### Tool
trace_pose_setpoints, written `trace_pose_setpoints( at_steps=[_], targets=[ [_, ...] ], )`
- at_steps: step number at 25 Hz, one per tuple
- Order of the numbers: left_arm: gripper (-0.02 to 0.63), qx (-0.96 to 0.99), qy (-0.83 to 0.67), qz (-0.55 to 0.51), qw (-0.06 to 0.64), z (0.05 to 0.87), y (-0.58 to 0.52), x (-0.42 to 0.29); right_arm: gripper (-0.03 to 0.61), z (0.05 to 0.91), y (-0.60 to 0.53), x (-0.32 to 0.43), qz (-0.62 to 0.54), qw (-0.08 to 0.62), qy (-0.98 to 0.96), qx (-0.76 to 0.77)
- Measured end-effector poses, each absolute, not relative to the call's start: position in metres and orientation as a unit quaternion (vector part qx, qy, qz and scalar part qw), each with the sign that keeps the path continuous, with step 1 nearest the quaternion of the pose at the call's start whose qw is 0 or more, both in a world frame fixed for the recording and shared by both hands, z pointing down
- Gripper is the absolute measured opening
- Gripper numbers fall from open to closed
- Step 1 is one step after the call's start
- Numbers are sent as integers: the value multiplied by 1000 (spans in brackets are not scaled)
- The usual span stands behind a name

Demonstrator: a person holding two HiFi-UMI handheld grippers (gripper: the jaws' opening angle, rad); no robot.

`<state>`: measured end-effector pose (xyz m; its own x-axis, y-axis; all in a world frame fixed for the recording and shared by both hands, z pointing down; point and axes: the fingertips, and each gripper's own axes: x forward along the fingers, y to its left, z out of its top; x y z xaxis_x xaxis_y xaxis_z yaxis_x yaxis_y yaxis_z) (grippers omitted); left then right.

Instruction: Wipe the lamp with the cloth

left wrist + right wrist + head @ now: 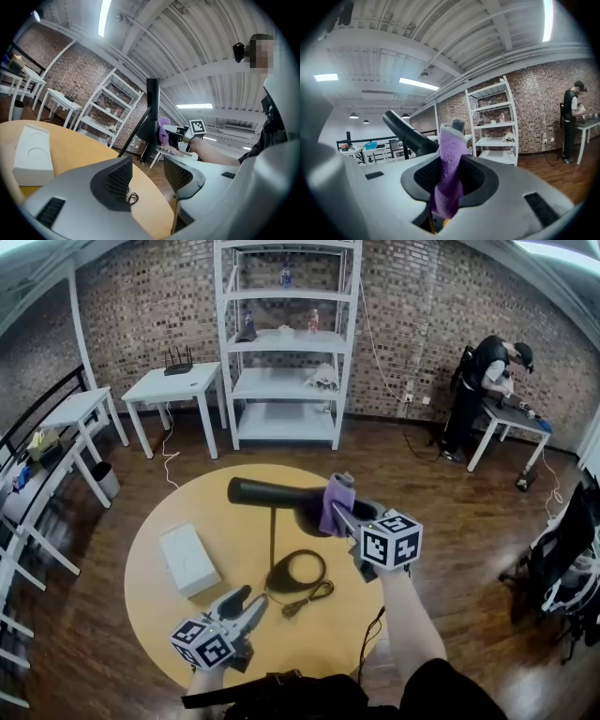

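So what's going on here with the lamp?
A person works at a round table with two grippers. The right gripper is shut on a purple cloth, held at the head of the lamp; contact isn't clear. The left gripper is open and empty, low over the table near a white box.

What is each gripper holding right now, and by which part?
The right gripper is shut on the purple cloth, pinched around its middle, ends free above and below. The left gripper holds nothing; its jaws stand apart.
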<state>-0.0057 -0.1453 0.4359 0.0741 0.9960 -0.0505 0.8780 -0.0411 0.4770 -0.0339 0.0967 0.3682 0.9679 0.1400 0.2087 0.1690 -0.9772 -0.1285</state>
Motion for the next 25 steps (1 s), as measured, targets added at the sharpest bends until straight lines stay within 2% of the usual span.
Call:
trace_pose_setpoints(
  at_steps=[8, 13, 19, 22, 25],
  targets=[
    [204, 712, 659, 152, 189, 439, -127, -18, 98, 406, 126, -63, -89, 162, -80, -980],
    [204, 721, 654, 145, 177, 436, -110, -35, 98, 411, 141, -67, -95, 166, -69, -979],
    [204, 739, 630, 136, 197, 428, -114, -43, 98, 403, 137, -67, -130, 99, -64, -984],
    [204, 740, 630, 135, 192, 428, -125, -42, 97, 372, 128, -64, -101, 61, -71, -990],
    [204, 743, 624, 136, 200, 429, -139, -36, 98, 321, 85, -45, -55, 51, -19, -997]
  ],
)
